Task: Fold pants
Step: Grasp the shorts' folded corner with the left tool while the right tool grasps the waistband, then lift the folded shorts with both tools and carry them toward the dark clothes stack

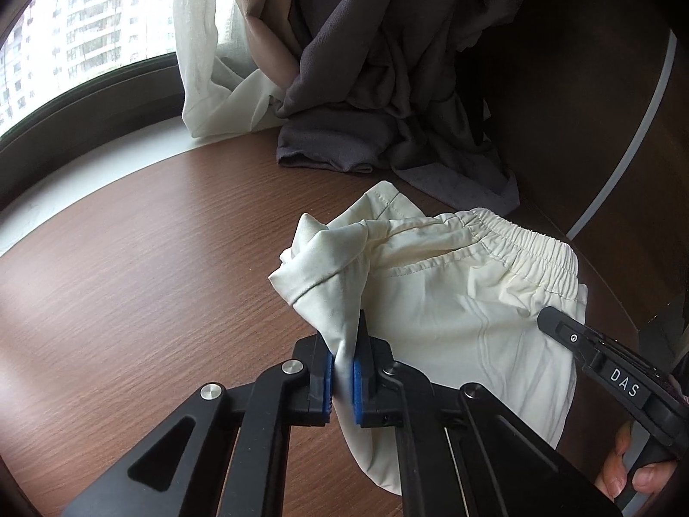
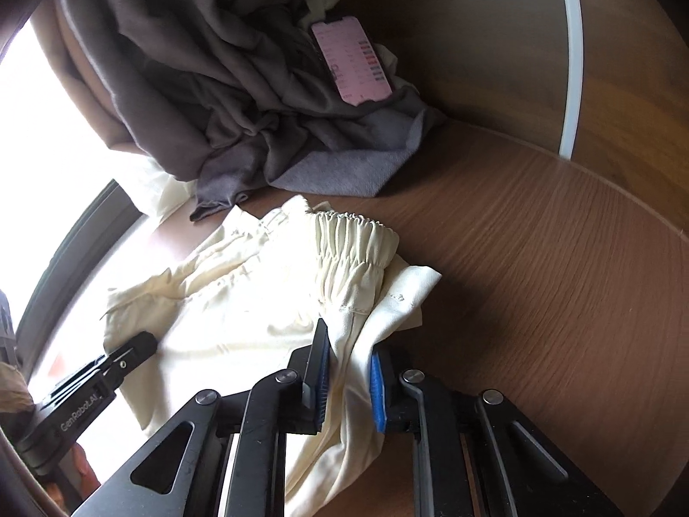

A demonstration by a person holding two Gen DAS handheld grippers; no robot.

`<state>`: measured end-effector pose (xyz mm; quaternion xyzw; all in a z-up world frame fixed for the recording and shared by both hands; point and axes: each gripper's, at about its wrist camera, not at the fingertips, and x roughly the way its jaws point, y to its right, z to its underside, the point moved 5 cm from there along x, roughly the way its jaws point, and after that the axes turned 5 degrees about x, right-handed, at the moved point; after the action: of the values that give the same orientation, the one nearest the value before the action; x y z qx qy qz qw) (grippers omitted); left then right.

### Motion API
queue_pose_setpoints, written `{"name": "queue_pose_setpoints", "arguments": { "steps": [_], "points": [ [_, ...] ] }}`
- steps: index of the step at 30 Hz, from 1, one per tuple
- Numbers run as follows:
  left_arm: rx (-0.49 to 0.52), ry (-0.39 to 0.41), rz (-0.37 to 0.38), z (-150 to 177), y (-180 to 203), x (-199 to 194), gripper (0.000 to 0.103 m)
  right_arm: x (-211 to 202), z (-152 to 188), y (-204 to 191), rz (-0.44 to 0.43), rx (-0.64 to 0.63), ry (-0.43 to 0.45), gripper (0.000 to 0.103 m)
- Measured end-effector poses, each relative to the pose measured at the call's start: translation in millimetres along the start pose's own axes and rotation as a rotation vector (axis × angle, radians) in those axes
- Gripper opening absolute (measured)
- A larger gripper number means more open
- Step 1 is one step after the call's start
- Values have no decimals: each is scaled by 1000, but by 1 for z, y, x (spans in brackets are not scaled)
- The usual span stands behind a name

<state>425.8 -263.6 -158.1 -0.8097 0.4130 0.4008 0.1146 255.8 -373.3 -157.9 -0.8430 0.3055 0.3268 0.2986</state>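
Cream pants (image 1: 452,301) with an elastic waistband (image 1: 529,241) lie bunched on the brown wooden table (image 1: 129,301). My left gripper (image 1: 343,370) is shut on a fold of the pants' cloth, with the blue pads pressed on it. My right gripper (image 2: 349,375) holds the pants (image 2: 241,301) near the waistband (image 2: 353,245), its jaws partly apart with thick cloth between the blue pads. Each gripper shows in the other's view: the right one in the left wrist view (image 1: 603,366), the left one in the right wrist view (image 2: 107,370).
A pile of dark grey clothes (image 1: 387,107) lies at the back of the table, with a phone (image 2: 351,60) resting on it. A white curtain (image 1: 202,64) and a window (image 1: 64,21) stand at the far left. A dark wooden wall (image 2: 495,34) rises behind.
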Motion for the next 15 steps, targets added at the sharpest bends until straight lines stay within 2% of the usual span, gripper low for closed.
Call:
{"name": "queue_pose_setpoints", "arguments": {
  "steps": [8, 15],
  "points": [
    [34, 53, -58, -1, 7, -35, 8, -30, 1, -10, -18, -79, 45, 15],
    [40, 98, -134, 6, 16, -70, 8, -59, 1, -16, -70, -126, 75, 15]
  ]
}}
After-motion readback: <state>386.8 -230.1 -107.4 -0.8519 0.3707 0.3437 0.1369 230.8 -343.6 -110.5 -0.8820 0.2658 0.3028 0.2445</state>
